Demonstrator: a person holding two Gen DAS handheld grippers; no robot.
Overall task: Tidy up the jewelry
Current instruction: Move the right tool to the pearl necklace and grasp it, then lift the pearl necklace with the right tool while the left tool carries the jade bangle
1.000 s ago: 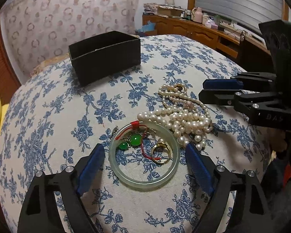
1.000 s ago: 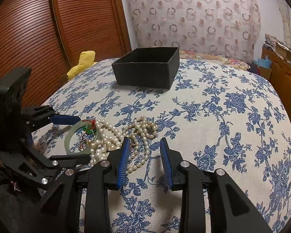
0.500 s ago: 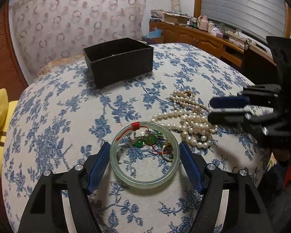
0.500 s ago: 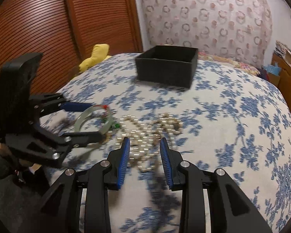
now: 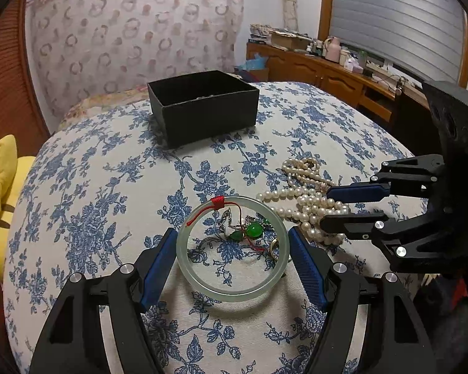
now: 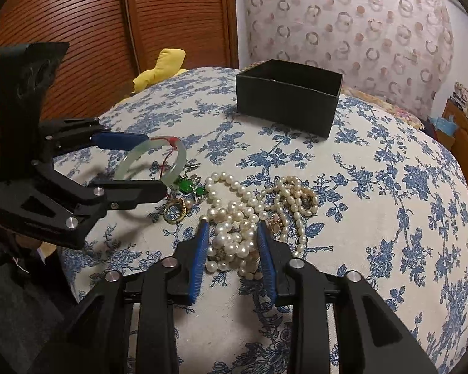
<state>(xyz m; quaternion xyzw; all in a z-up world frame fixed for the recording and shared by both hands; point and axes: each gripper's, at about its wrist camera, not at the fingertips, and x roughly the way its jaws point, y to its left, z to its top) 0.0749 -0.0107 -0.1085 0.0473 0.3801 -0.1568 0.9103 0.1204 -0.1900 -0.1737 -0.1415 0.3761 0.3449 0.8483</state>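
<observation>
A pale green jade bangle with a red thread is held between the blue pads of my left gripper. In the right wrist view the bangle is tilted and raised off the cloth. Under it lie a green pendant and a gold ring. A heap of pearl necklaces lies on the cloth, and my right gripper is open with its pads on either side of the pearls. An open black box stands further back, also in the right wrist view.
The surface is a floral blue-and-white cloth with rounded edges. A yellow soft item lies at the left edge. A wooden cabinet with clutter stands behind on the right, and slatted wooden doors on the left.
My left gripper has narrowed onto the bangle and tipped it up off the cloth. My right gripper has moved forward over the pearl heap, so its pads now straddle the pearls.
</observation>
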